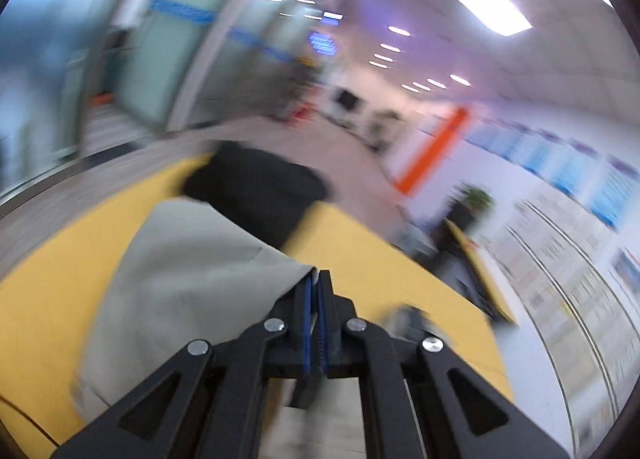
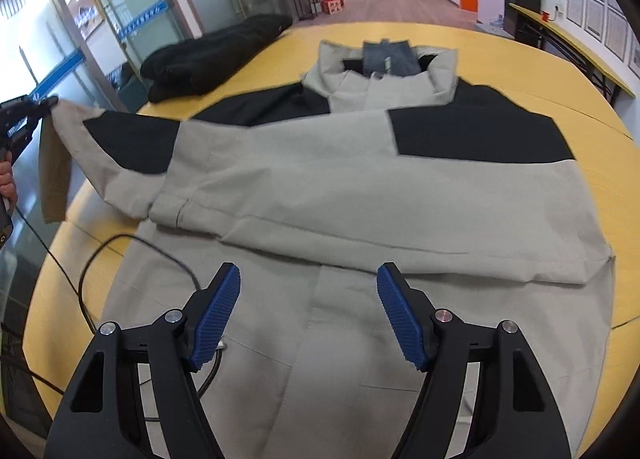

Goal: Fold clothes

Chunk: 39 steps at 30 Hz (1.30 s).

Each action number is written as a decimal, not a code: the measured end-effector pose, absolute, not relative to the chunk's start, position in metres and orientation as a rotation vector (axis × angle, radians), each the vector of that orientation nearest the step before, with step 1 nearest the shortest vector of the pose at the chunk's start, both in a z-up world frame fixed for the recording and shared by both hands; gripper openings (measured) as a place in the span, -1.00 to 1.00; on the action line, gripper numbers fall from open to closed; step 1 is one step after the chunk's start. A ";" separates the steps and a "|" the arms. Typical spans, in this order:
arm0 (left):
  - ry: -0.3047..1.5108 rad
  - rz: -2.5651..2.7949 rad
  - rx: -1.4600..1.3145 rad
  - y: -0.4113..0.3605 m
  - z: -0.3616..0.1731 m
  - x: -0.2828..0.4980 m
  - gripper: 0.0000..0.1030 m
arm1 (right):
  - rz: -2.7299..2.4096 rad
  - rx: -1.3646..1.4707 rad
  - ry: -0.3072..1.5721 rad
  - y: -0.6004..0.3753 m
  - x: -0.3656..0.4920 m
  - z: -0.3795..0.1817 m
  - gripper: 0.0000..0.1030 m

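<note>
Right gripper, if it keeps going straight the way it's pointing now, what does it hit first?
Most likely the grey and black jacket spread on the yellow table. The right gripper is open and aimed at the folded-over sleeve across the jacket's middle. Depth is unclear, so which fold it meets first is uncertain.

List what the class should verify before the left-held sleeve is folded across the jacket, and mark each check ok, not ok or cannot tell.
1. Left gripper shut on the sleeve cuff: ok.
2. Right gripper open, holding nothing, free to pin the jacket: ok.
3. Jacket body flat on the yellow table: ok, though the other sleeve already lies across it.
4. Black cable clear of the fabric: not ok, it runs under the jacket's near edge.
5. Black garment clear of the fold path: ok, it lies apart at the far left.
6. Grip depth on the cuff: cannot tell, left view is blurred.
</note>
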State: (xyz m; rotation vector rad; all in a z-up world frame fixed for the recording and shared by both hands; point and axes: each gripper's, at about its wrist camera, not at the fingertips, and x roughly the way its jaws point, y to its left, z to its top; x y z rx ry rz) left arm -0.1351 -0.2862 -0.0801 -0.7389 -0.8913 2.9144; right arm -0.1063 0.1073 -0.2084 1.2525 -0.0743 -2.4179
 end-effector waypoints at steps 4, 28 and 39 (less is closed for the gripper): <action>-0.719 2.735 -0.746 -0.159 -0.072 -0.159 -0.95 | -2.478 1.154 -0.164 0.151 -0.101 -0.176 0.40; -0.448 2.609 -0.909 -0.098 -0.084 -0.116 0.92 | -2.357 0.826 0.479 0.125 -0.129 -0.163 0.98; -0.405 2.712 -0.921 -0.178 -0.112 -0.112 0.92 | -2.005 0.723 0.937 -0.043 -0.121 -0.252 0.22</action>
